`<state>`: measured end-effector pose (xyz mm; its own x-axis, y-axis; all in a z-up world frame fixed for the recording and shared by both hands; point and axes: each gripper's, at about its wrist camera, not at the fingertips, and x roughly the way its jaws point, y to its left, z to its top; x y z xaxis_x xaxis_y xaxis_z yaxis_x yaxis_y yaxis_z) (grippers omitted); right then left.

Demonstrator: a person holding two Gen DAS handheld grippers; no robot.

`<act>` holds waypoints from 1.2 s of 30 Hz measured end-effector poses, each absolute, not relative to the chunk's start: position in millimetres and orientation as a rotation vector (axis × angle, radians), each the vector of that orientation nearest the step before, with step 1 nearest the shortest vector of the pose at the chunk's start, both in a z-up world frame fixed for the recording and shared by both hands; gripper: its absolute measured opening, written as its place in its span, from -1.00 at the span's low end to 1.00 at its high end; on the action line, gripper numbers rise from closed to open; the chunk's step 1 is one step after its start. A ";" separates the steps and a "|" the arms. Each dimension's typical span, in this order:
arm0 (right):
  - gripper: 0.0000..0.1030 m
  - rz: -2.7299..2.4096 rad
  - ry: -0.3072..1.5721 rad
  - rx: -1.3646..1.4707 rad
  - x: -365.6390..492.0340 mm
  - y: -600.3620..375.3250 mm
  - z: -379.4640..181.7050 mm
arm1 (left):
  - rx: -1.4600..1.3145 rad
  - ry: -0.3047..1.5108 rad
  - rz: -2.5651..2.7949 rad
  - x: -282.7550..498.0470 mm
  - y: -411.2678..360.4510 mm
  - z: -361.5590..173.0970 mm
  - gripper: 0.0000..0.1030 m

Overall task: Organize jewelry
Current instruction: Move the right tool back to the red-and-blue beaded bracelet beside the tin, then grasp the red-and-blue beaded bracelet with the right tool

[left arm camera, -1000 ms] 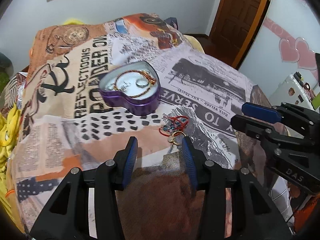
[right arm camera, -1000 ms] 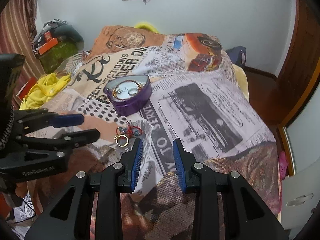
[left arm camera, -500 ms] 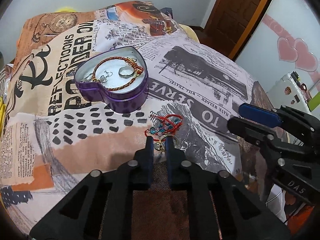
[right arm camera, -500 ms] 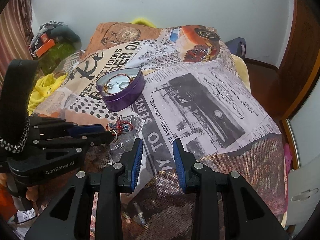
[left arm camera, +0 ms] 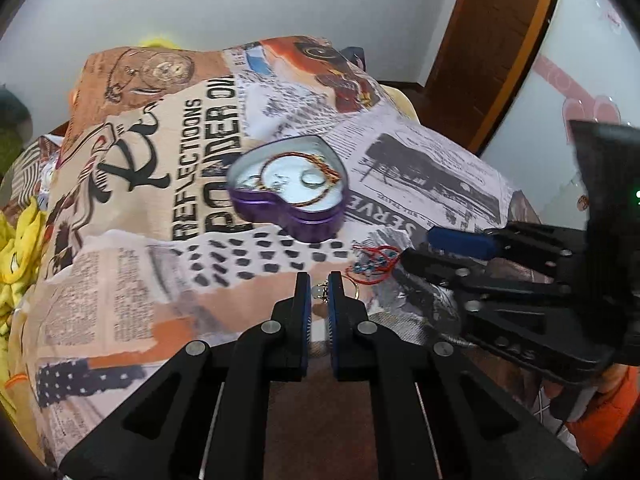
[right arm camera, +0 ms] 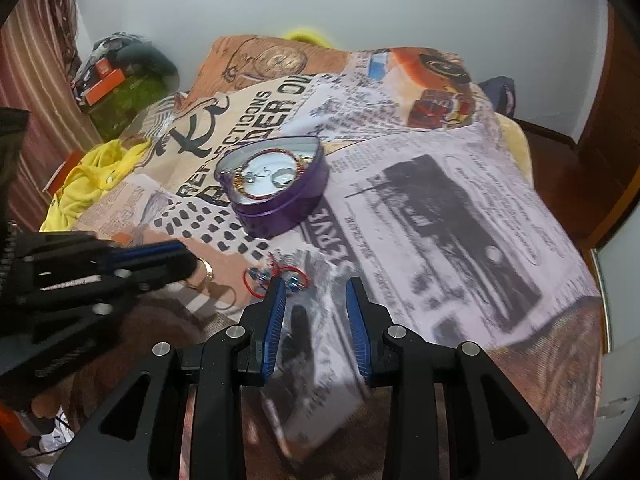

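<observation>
The left gripper (left arm camera: pixel 318 286) is clamping shut on a small gold hoop earring (left arm camera: pixel 347 283), pinching it at the fingertips just above the bedspread (left arm camera: pixel 132 248), presumably so it can be carried to the box. Just to its right, the right gripper (right arm camera: pixel 316 292) is hovering with its jaws partly open and nothing between them, its tips hanging right over the red cord bracelet with blue beads (left arm camera: pixel 374 266), which is lying on the bedspread and looks like the next piece to collect. Farther ahead of both grippers, the purple heart-shaped tin (left arm camera: pixel 288 190) is sitting open, already holding a braided bracelet (left arm camera: pixel 320 168) and a ring (left arm camera: pixel 313 179). Bare bedspread is lying between the grippers and the tin, leaving an unobstructed path; its rim needs clearing before release.
</observation>
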<state>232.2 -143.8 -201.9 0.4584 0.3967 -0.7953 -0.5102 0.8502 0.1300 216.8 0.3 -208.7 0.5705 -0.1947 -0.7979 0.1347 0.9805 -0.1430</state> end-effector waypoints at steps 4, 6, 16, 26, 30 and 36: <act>-0.45 0.583 0.960 -0.195 232.5 -125.8 -207.6 | -0.073 0.939 -0.183 211.2 8.9 -206.7 -0.87; -0.45 0.594 0.967 -0.219 232.2 -119.1 -210.0 | -0.077 0.936 -0.184 208.3 10.7 -206.1 -0.87; -0.35 0.605 0.971 -0.252 233.3 -110.6 -220.5 | -0.059 0.910 -0.181 197.4 8.7 -199.6 -0.87; -0.85 0.580 0.955 -0.268 232.7 -108.3 -217.5 | -0.060 0.898 -0.172 193.1 10.1 -193.5 -0.87; -0.91 0.581 0.934 -0.248 229.7 -111.4 -209.9 | -0.059 0.890 -0.167 192.9 11.4 -189.0 -0.87; -0.91 0.587 0.883 -0.215 220.6 -118.1 -191.5 | -0.064 0.874 -0.153 193.5 15.5 -182.9 -0.87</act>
